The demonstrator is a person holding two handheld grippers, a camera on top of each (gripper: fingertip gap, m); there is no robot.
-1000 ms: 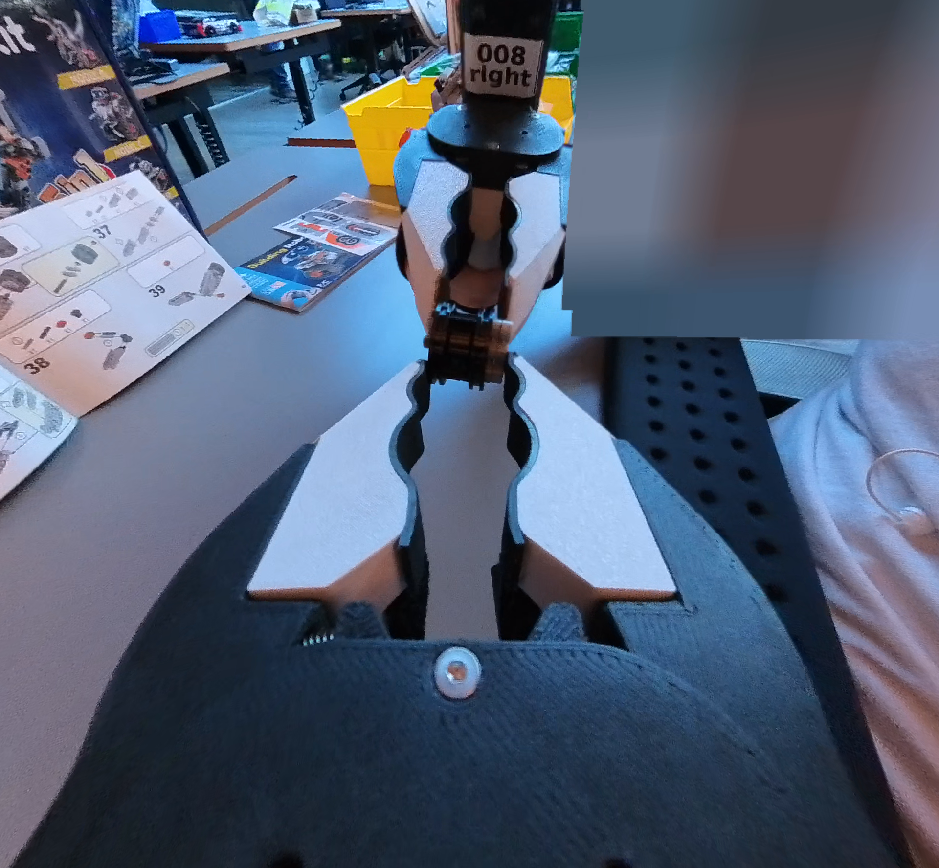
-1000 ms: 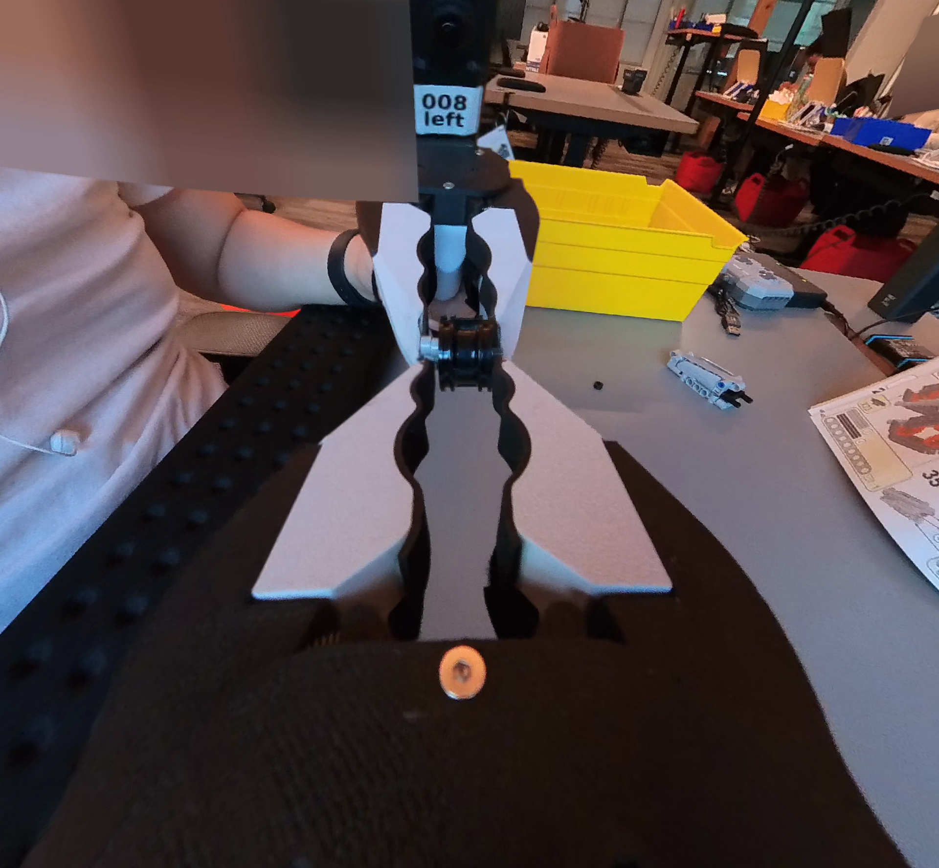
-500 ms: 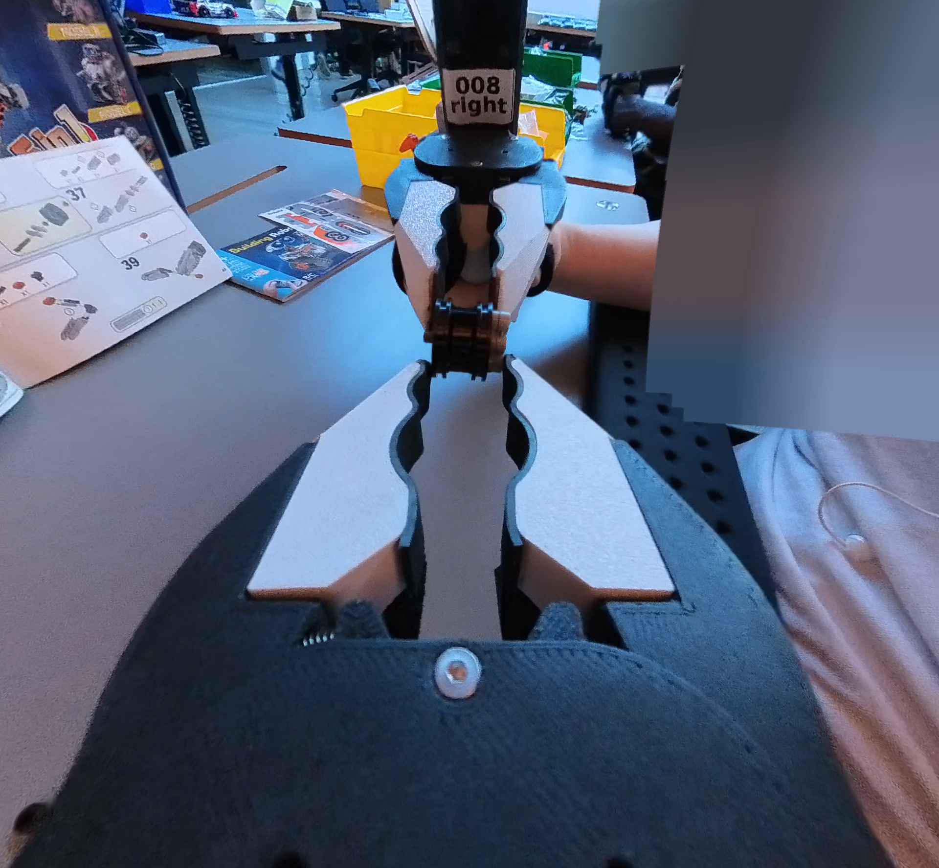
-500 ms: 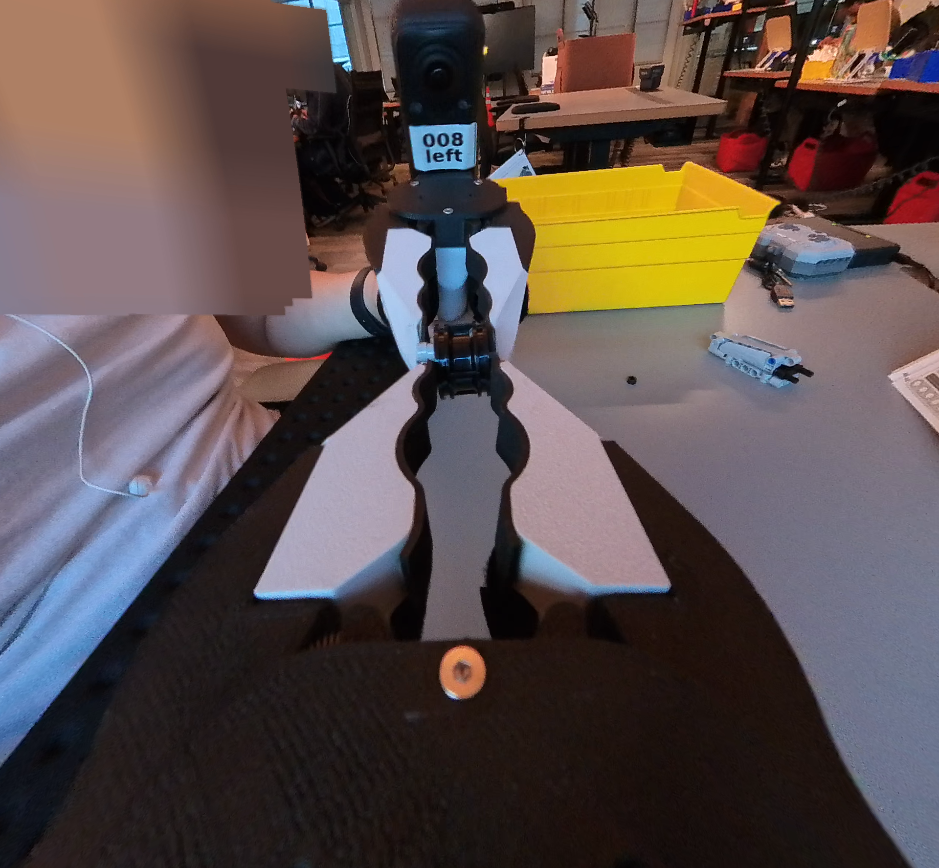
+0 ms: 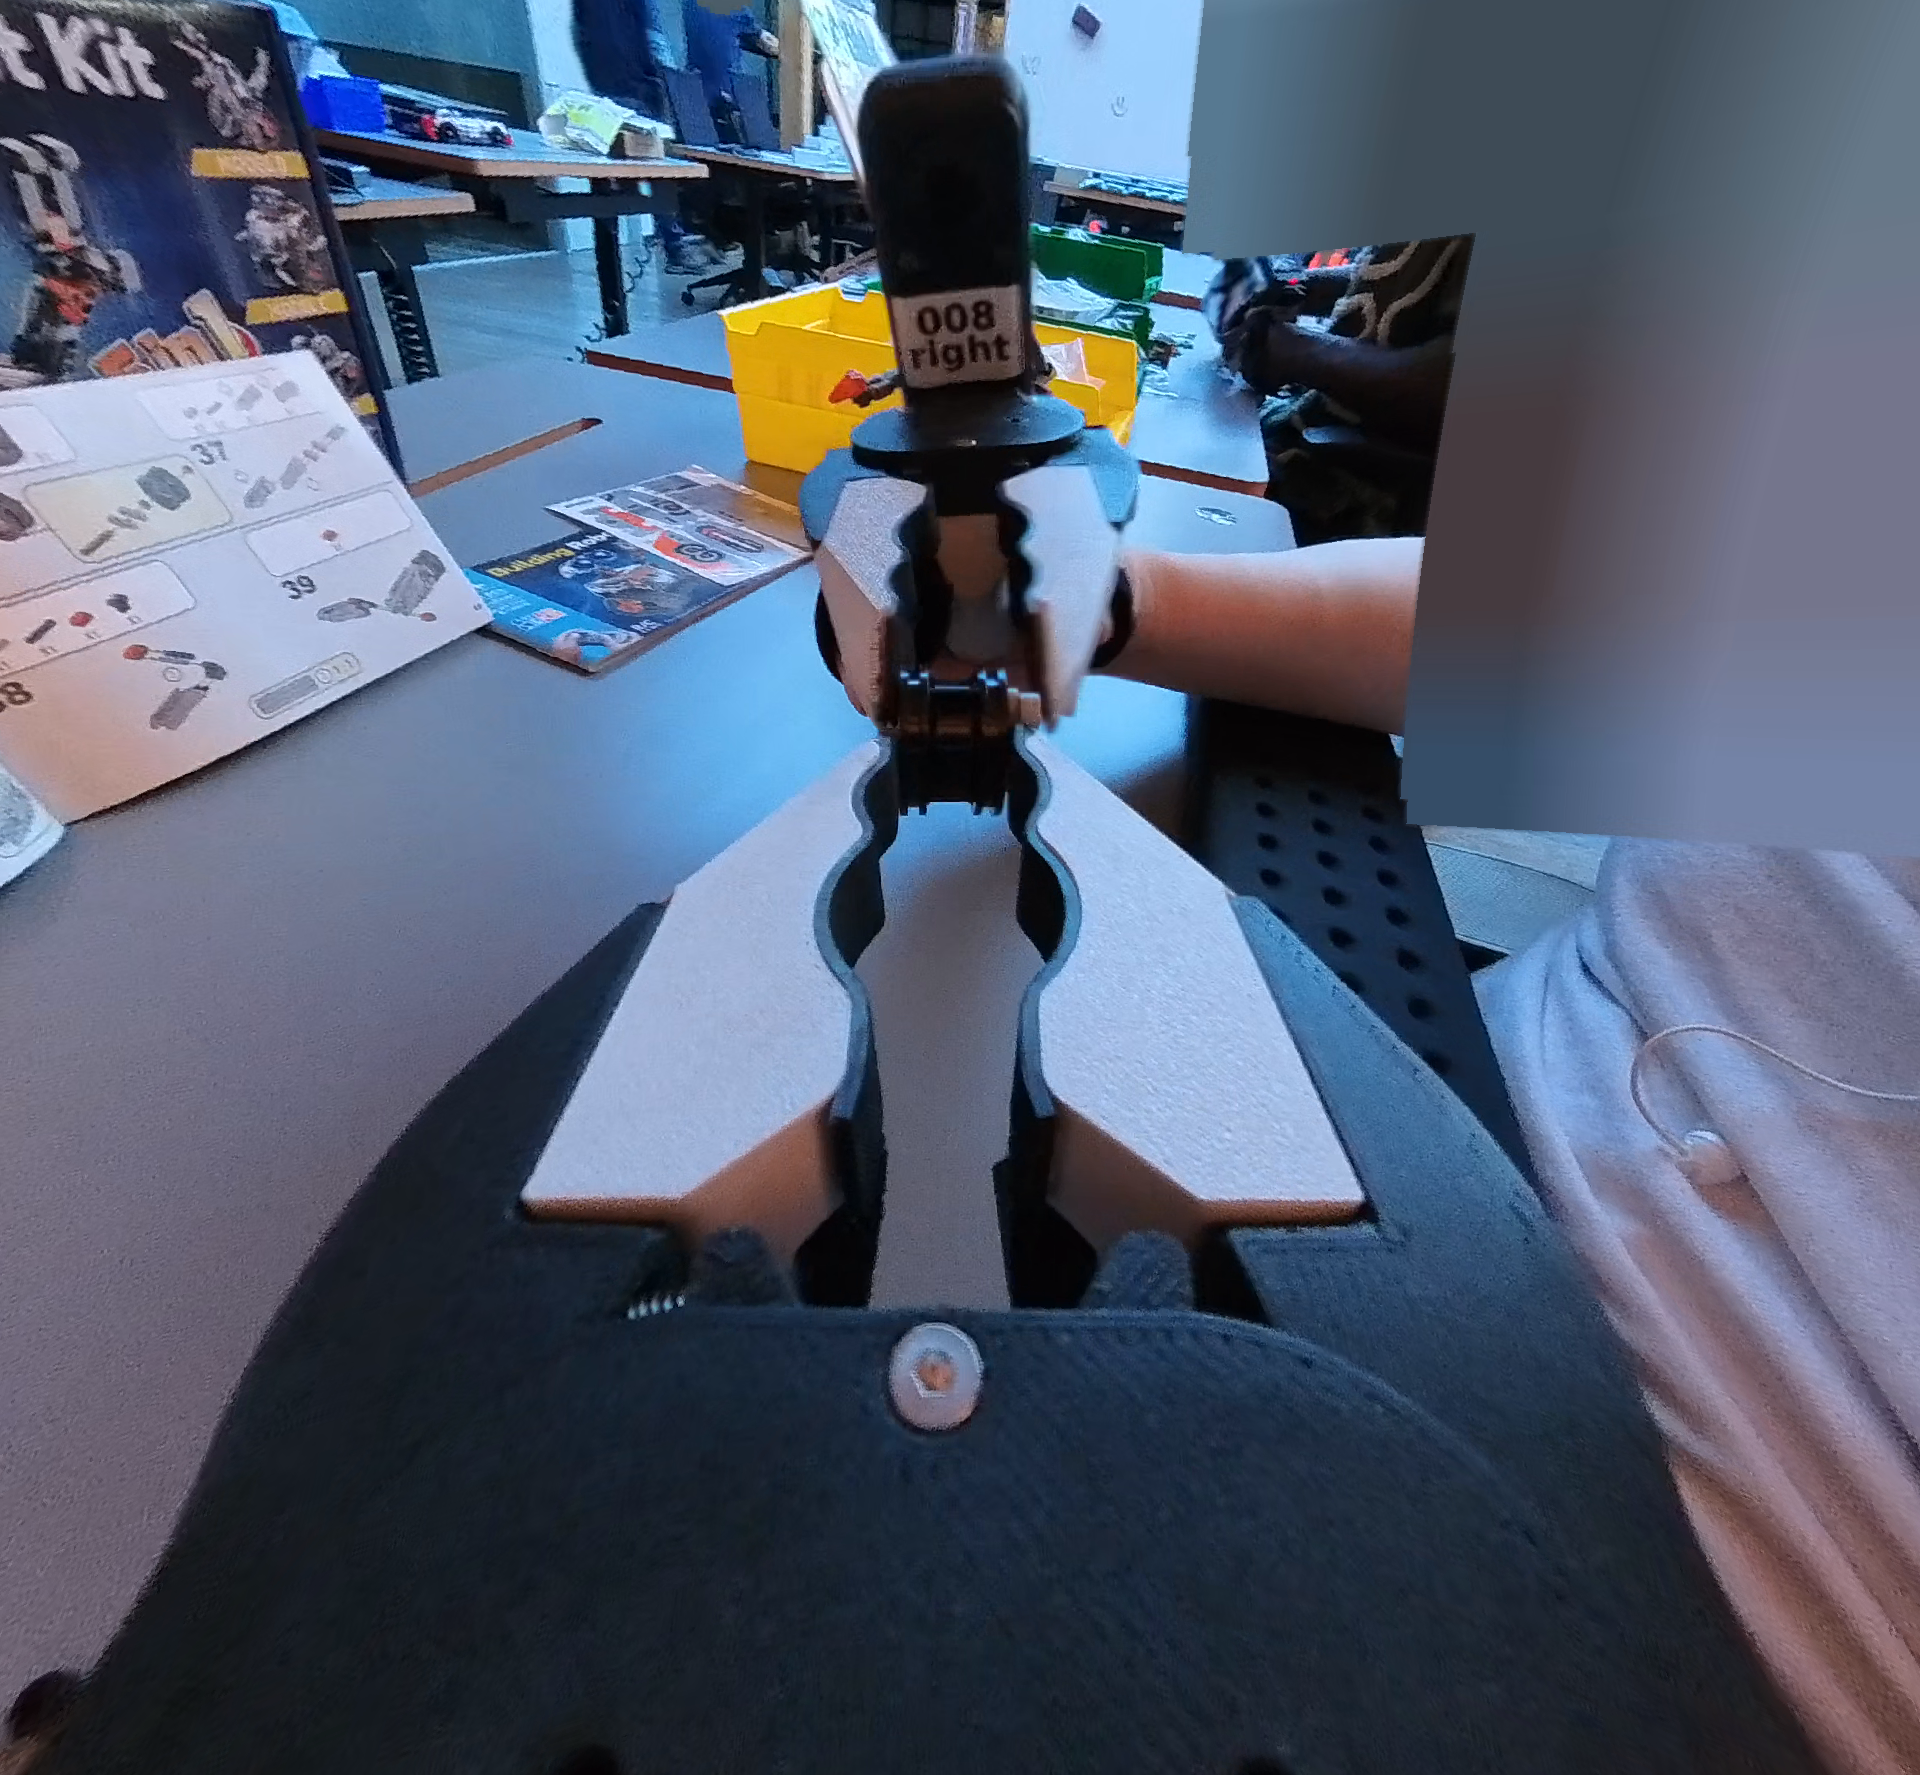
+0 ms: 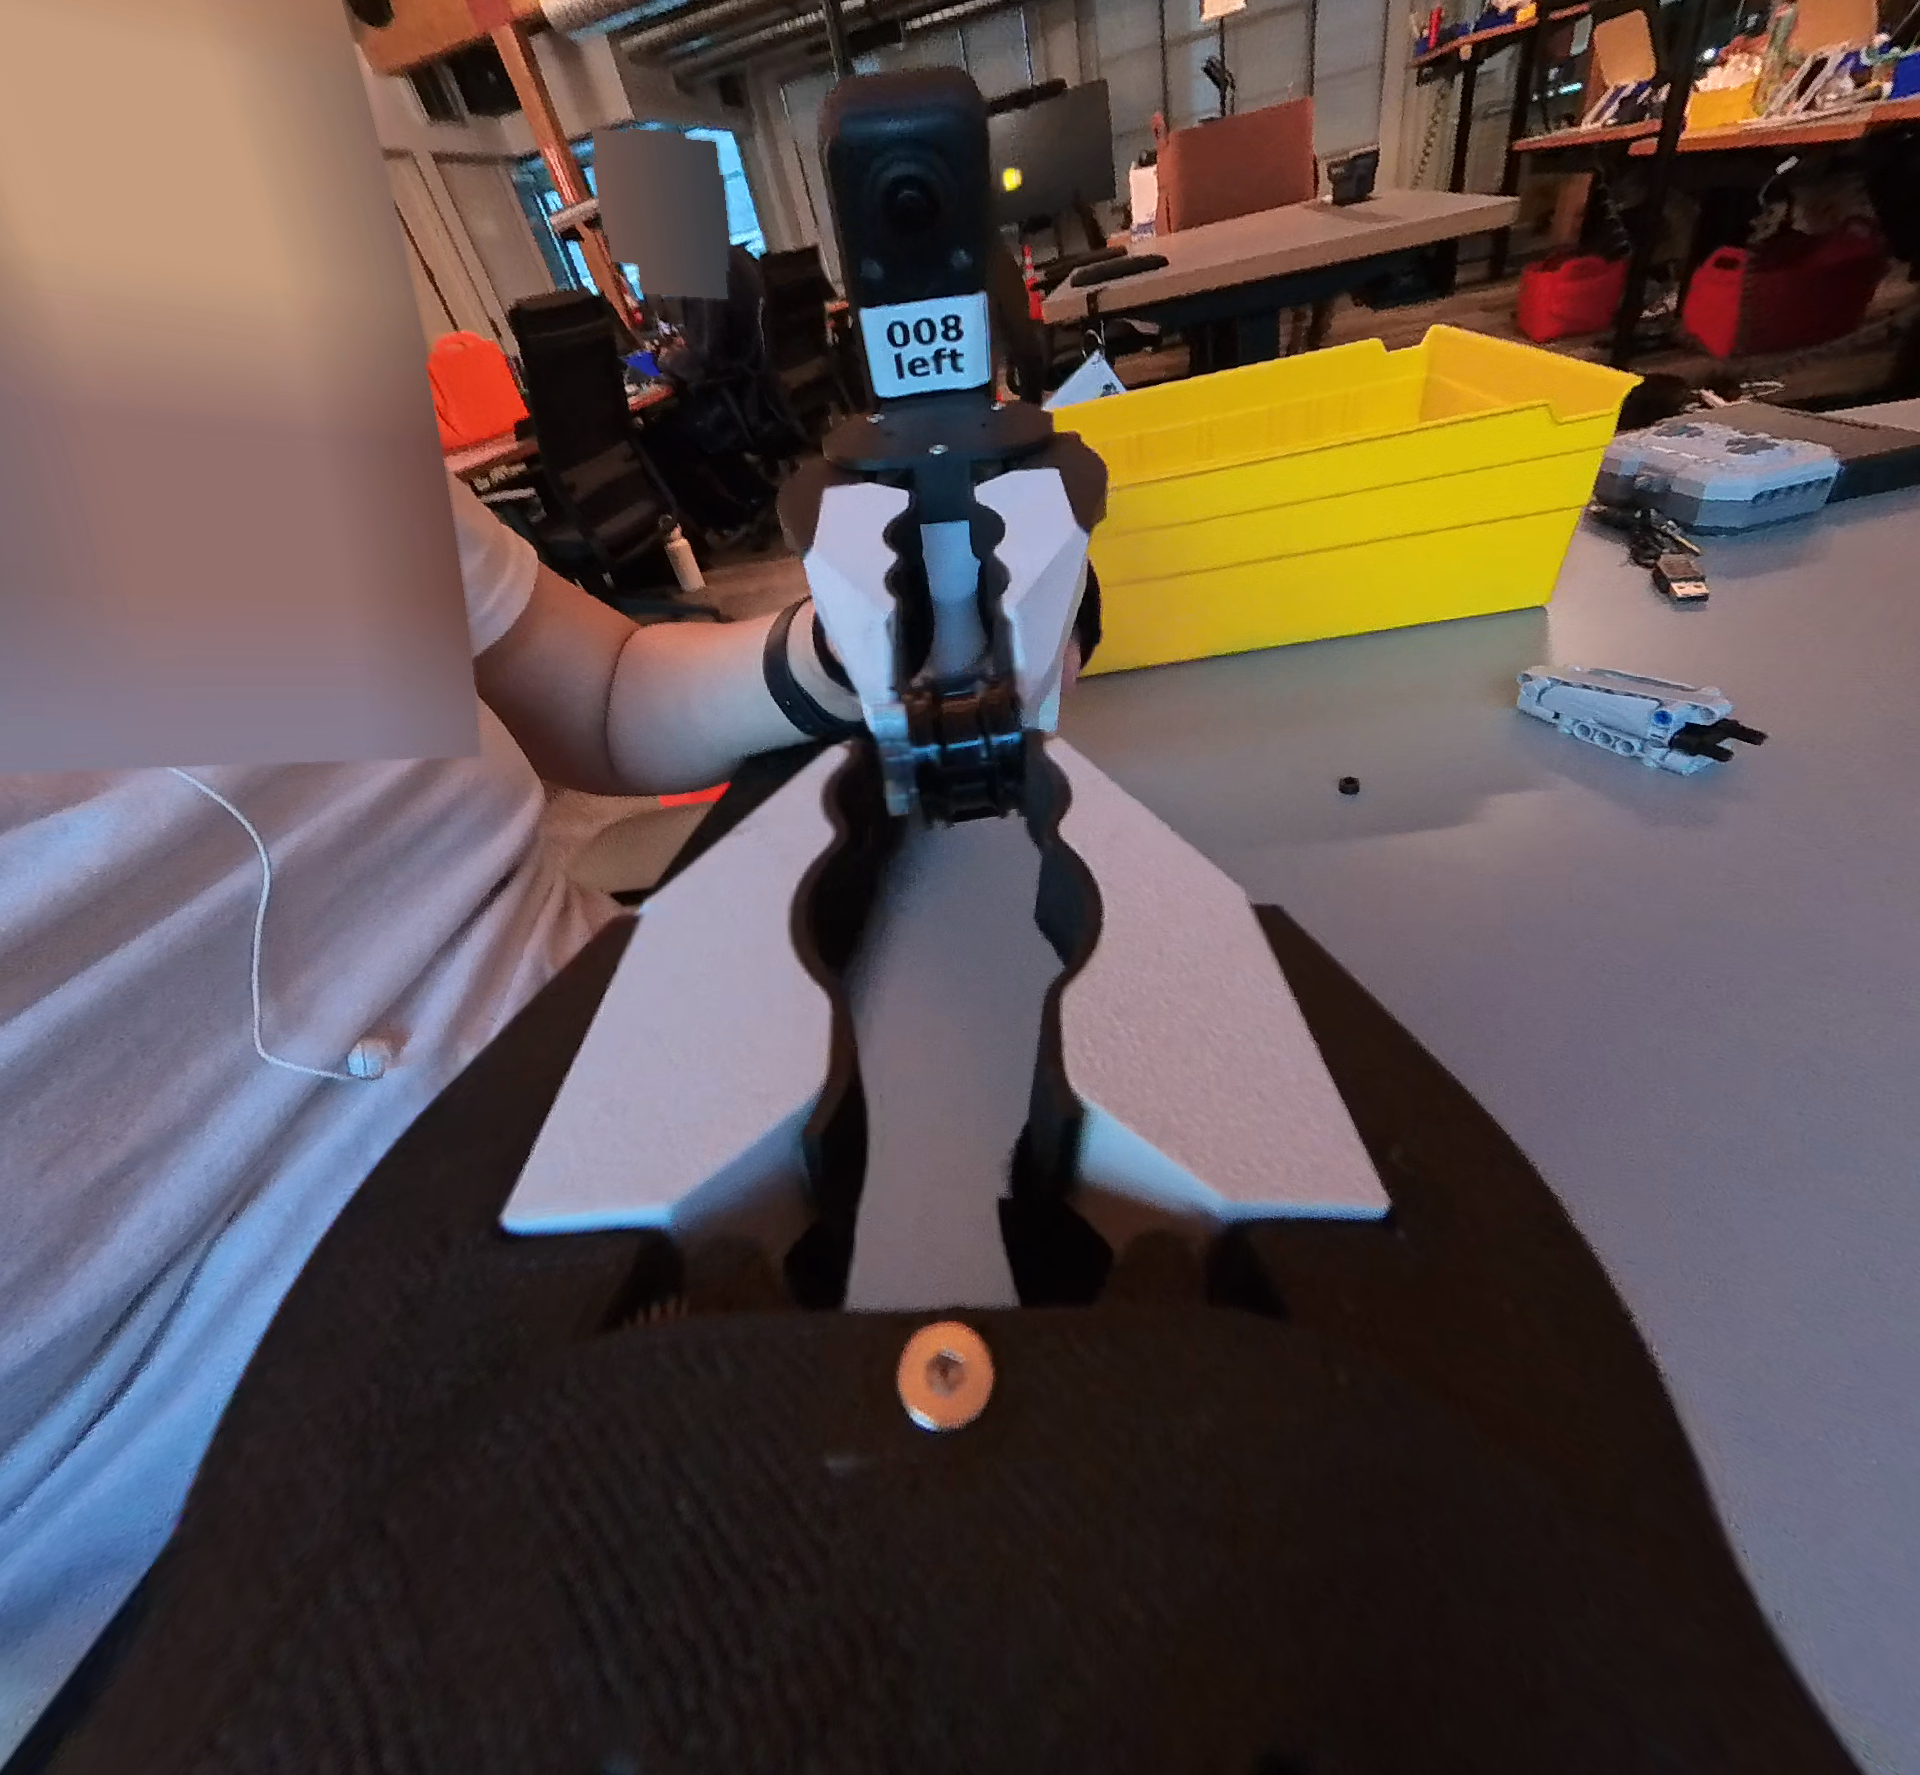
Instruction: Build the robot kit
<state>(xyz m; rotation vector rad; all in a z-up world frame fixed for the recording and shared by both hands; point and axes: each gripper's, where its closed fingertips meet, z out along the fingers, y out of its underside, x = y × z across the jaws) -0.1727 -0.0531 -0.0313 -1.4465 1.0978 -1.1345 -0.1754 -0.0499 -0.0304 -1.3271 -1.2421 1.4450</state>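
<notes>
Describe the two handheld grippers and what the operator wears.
Left gripper and right gripper match: textured black printed bodies, pale grey wedge fingers with wavy black inner edges, and a silver screw. Each carries a black camera with a white label. The person wears a light short-sleeved shirt and a black wristband.

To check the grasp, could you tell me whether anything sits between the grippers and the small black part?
Nothing visible does: left gripper and right gripper meet tip to tip, both gripping the black part.

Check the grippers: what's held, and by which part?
Both grip one small black wheel-like part, held above the table: left gripper on its near side, right gripper on the opposite side, tips facing.
</notes>
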